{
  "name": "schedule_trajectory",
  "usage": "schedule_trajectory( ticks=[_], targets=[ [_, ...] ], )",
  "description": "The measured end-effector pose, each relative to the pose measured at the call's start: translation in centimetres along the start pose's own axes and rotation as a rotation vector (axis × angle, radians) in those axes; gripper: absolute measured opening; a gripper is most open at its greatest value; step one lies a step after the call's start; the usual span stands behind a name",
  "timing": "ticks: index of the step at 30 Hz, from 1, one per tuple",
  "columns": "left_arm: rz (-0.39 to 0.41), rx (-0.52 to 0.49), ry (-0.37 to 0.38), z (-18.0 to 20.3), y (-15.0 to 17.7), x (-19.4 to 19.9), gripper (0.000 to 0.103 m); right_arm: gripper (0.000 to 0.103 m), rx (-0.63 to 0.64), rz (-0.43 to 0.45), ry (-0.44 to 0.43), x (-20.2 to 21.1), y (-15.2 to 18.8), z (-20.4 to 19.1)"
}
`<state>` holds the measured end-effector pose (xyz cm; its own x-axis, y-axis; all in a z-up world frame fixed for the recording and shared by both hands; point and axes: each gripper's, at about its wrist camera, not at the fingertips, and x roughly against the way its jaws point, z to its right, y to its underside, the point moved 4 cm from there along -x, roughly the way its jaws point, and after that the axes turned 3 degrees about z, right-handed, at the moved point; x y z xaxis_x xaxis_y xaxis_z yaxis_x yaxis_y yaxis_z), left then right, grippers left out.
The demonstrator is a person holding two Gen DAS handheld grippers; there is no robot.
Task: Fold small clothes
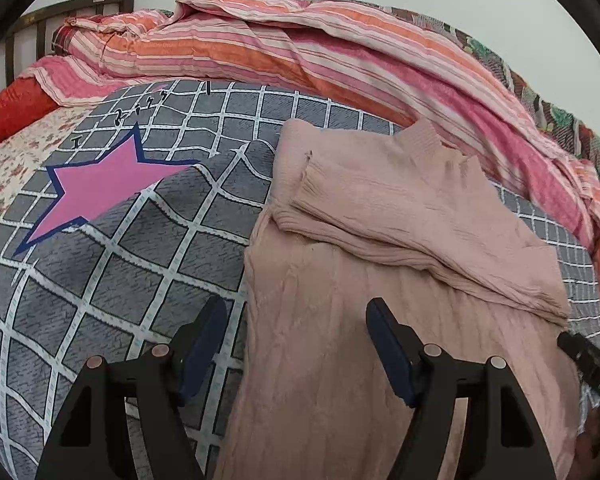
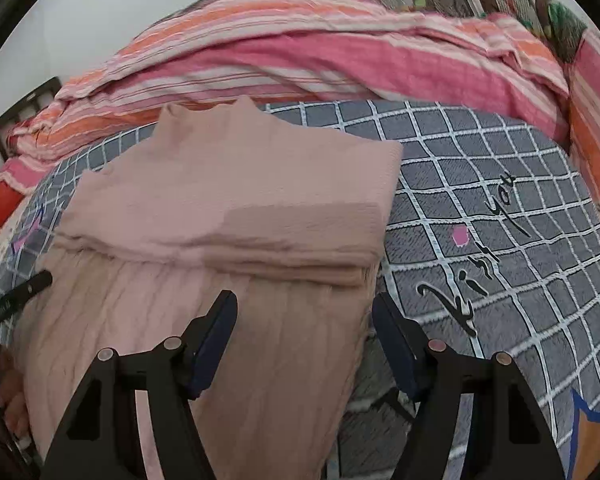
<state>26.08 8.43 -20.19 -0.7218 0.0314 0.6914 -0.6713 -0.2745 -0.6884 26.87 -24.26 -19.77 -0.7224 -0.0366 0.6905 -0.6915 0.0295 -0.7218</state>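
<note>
A pale pink knit sweater lies flat on the grey checked bedsheet, collar towards the back, with its sleeves folded across the chest. My left gripper hovers open over the sweater's lower left part, one finger above the sheet and the other above the knit. In the right wrist view the same sweater fills the left half. My right gripper stands open over its lower right edge, left finger above the knit and right finger above the sheet. Neither gripper has cloth pinched between its pads.
A bunched pink and orange striped quilt runs along the back of the bed, a red pillow and a dark headboard at the far left. A pink star is printed on the sheet. The right gripper's black body shows at the edge.
</note>
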Motion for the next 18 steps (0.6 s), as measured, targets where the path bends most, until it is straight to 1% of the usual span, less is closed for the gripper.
schedule_trajectory(
  ticks=[4,7,9,12,15,18],
  targets=[
    [0.005,0.011,0.024,-0.2,0.6,0.6,0.071,0.068,0.034,0.051,0.004,1.8,1.3,-0.5],
    [0.015,-0.007,0.029,-0.1,1.1,1.2,0.071,0.068,0.006,0.076,0.010,3.0,2.4,0.0],
    [0.023,-0.026,0.034,0.1,1.5,1.7,0.071,0.068,-0.027,0.071,-0.002,3.5,3.2,0.7],
    [0.030,-0.045,0.045,0.2,2.0,2.3,0.070,0.061,-0.085,0.054,-0.033,4.1,4.4,1.7],
    [0.040,-0.055,0.071,0.1,2.5,3.1,0.070,0.059,-0.099,0.069,-0.041,5.1,5.2,1.9],
    [0.058,-0.087,0.067,0.0,3.1,4.0,0.070,0.058,-0.092,0.069,-0.028,5.8,6.0,1.7]
  ],
)
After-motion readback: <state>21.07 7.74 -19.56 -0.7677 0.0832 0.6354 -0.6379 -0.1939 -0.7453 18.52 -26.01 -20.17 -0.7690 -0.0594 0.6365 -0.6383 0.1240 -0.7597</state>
